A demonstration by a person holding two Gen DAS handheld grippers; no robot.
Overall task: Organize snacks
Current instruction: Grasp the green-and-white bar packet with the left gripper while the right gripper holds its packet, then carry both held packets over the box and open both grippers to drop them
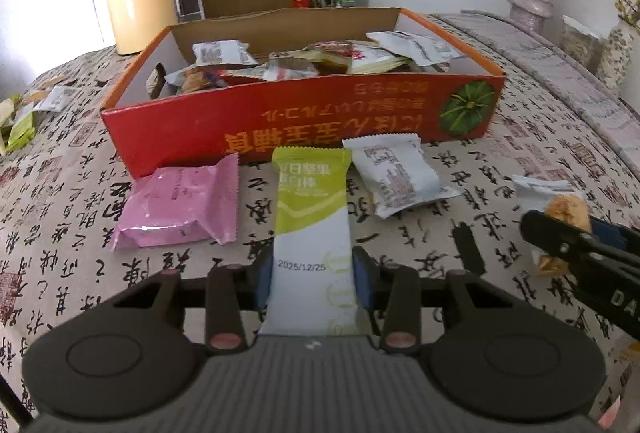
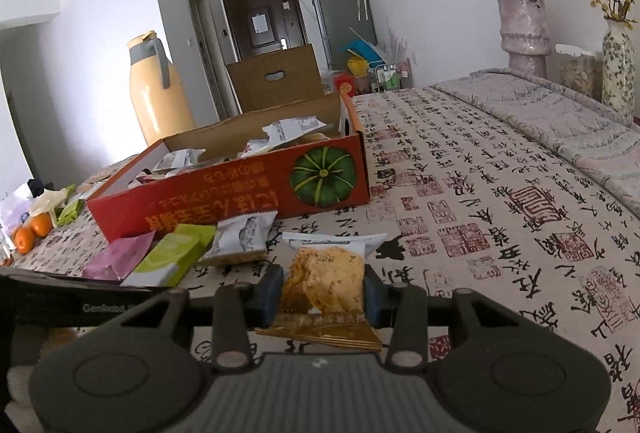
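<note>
On a calligraphy-print tablecloth (image 1: 460,169), the left gripper (image 1: 312,273) clamps a green-and-white snack packet (image 1: 310,201) before the red snack box (image 1: 280,121). Only the right wrist view shows the right gripper (image 2: 324,291) squeezing a clear-wrapped biscuit (image 2: 326,281), and two oranges (image 2: 32,231) far left.

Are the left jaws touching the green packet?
Touching. The left wrist view shows both blue pads of the left gripper pressed against the sides of the green packet, with no gap on either side.
</note>
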